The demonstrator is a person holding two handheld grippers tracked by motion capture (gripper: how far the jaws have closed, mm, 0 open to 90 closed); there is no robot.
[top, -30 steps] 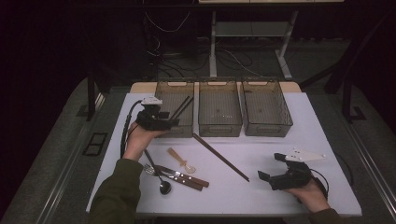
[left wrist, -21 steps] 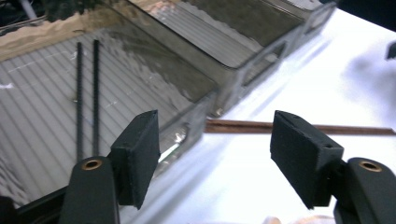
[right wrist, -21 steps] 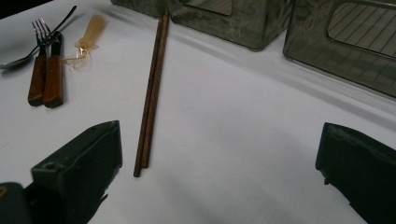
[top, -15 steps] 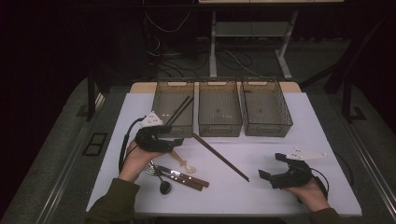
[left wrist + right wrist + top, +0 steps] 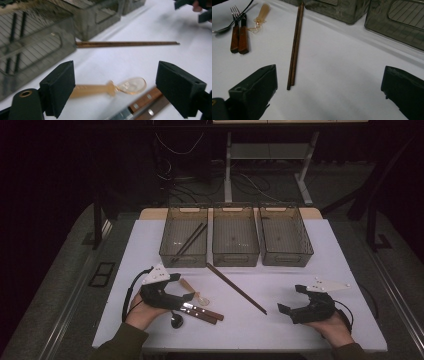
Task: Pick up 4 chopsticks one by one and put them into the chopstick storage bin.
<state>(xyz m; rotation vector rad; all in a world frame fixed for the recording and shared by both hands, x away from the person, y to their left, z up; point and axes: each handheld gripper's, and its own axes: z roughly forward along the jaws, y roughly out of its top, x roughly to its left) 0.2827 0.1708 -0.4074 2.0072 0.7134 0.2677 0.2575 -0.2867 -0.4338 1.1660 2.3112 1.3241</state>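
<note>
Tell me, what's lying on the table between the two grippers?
In the high view, a pair of brown chopsticks lies slanted on the white table between the left gripper and the right gripper.

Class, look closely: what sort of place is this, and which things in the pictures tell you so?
Probably a lab or test workspace, not a kitchen: a white table in a dark room, three matching clear bins lined up, and loose cables on the floor behind.
</note>
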